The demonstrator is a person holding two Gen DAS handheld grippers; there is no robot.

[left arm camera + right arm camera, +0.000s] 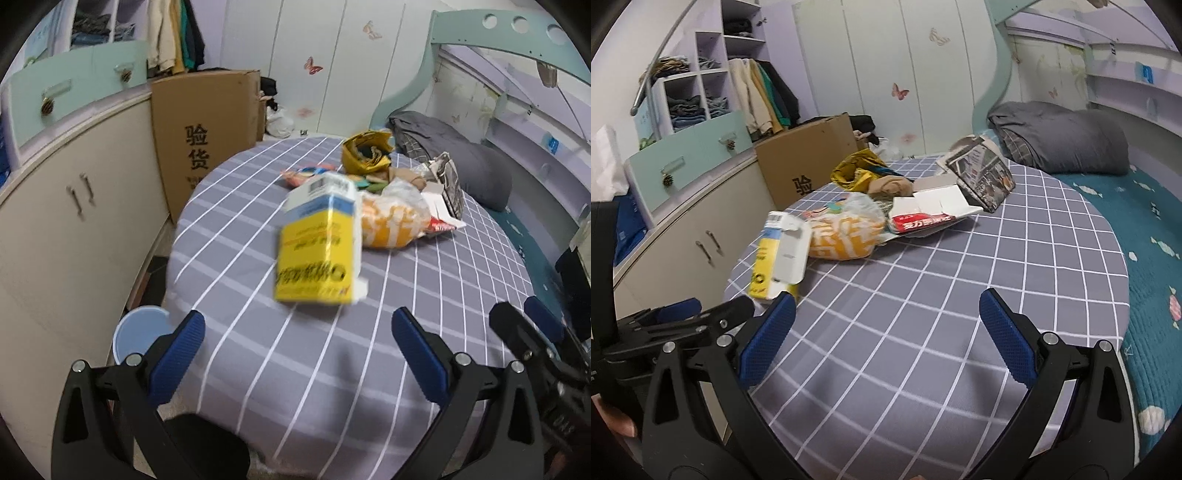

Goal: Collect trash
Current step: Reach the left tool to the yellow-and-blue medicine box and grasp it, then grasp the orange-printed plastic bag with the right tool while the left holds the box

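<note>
Both tongs, left gripper (295, 328) and right gripper (886, 306), gape spread and empty; yellow carton (319, 254), blurred, at twelve o'clock; trash pile (886, 210) apparently uncollected.

I see a blurred yellow-and-white carton (319, 245) nearest on the grey checked sheet, an orange-patterned plastic bag (393, 218) behind it, more wrappers farther back.

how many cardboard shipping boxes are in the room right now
1. The brown cardboard box stands on the floor at the bed's far left corner, against the cream cabinet. Others may be hidden behind it or outside the views.
</note>
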